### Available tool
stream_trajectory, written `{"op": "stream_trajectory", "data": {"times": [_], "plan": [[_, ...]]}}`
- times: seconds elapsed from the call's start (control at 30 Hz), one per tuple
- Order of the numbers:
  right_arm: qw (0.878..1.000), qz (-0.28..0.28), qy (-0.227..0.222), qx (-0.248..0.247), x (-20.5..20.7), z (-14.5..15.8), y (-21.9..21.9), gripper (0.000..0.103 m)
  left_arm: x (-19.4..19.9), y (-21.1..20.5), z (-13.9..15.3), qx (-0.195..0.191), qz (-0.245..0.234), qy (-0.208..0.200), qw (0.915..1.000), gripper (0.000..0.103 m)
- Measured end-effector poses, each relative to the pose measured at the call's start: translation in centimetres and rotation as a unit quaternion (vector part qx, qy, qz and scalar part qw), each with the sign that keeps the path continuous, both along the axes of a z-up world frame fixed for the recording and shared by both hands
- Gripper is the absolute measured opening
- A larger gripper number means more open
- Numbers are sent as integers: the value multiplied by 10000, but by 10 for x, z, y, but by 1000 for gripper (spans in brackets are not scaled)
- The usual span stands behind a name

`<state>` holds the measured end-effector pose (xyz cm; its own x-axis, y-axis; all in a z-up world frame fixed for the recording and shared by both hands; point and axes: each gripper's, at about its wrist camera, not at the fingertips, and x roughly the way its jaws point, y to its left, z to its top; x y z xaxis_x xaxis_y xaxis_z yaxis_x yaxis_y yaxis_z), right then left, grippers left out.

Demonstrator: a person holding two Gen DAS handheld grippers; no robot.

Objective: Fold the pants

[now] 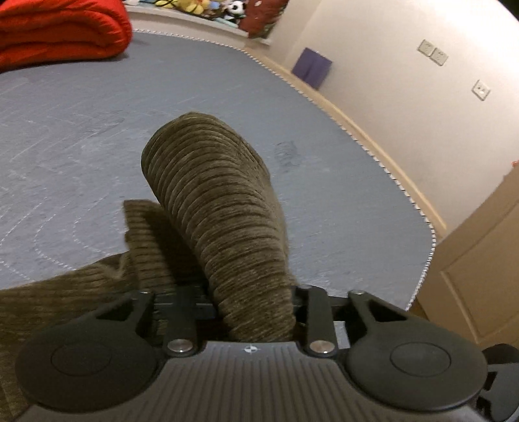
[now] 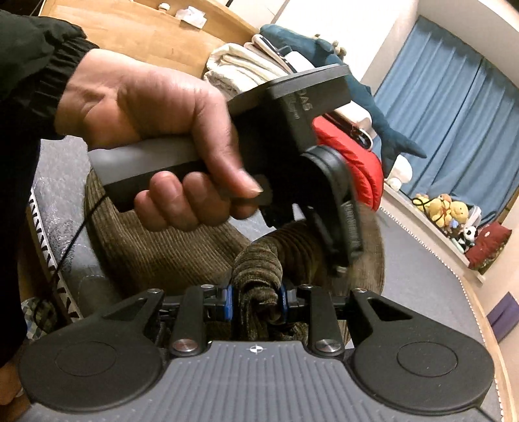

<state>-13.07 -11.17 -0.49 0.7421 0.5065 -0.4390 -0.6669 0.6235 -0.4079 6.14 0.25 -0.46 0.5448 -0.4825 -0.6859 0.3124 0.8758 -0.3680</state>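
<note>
- Left gripper [image 1: 256, 311] clamps a pants [image 1: 214, 207] fold; right gripper [image 2: 256, 302] likewise.
- Left hand [image 2: 155, 136] blocks our right view.
- Red blanket [image 1: 58, 29] far back on gray mat [image 1: 81, 123], probably folded.

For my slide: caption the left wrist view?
Left claw pinching olive corduroy pants above grey mattress.

Left gripper [image 1: 256, 311], lower centre of the left wrist view: jaws clamped on fabric. Right gripper [image 2: 256, 300], lower centre: jaws likewise clamped. Left hand [image 2: 155, 136], upper left, grips the other gripper's handle.
</note>
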Motion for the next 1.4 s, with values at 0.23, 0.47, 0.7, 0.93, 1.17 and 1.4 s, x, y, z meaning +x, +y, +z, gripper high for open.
{"op": "stream_trajectory", "data": {"times": [0.23,0.47,0.7,0.93,1.17,1.4], "plan": [[9991,9,280,324,6,11,-1,43,-8,8,0,131,118,-81,9998,24],[9594,-73,1623,2306,42,37,-39,58,-16,42,4,12,340,-111,9994,22],[9060,-1435,2041,3419,96,35,-75,64,-44,108,23,-191,785,-226,9965,21],[8593,-2005,3050,3582,148,-4,-72,73,-91,201,48,-77,1448,-318,9889,21],[8470,-1409,3950,3267,163,-35,-23,87,-108,278,10,73,2528,736,9647,74],[8309,-1377,4512,2949,180,-50,25,90,-91,306,-17,-282,2758,1158,9538,92]]}}
